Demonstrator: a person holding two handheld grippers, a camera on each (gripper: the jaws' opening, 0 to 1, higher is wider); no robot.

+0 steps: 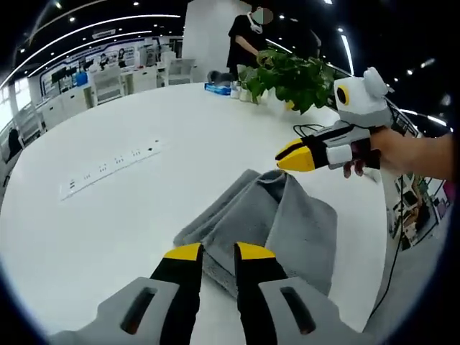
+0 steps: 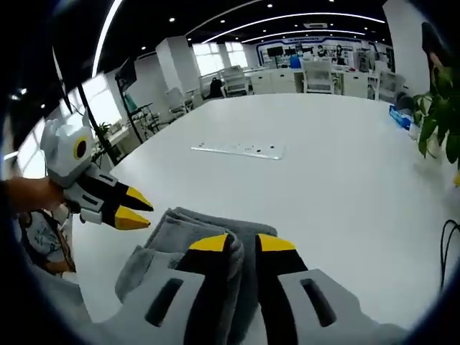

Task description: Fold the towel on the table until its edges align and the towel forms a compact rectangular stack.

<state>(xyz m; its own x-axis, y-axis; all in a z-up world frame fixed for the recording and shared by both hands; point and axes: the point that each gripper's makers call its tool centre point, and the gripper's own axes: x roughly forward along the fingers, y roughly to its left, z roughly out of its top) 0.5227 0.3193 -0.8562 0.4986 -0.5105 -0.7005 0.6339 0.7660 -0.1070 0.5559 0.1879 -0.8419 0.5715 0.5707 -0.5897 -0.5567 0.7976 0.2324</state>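
I see the grey towel (image 1: 277, 223) lying folded at lower centre on the white table (image 1: 144, 208). My left gripper (image 1: 219, 251) hovers just over its near edge, jaws slightly apart and empty. My right gripper (image 1: 287, 159), at right centre, has its jaws nearly together, holding nothing.

The towel (image 1: 269, 226) sat folded on the worktop (image 1: 180, 151), just ahead of the left tool (image 1: 219, 253). The right tool (image 1: 296, 157) hung over its far edge, around 1 o'clock. A power strip (image 1: 108, 167) lay at 10 o'clock, and a plant (image 1: 291, 75) stood way back at 12.
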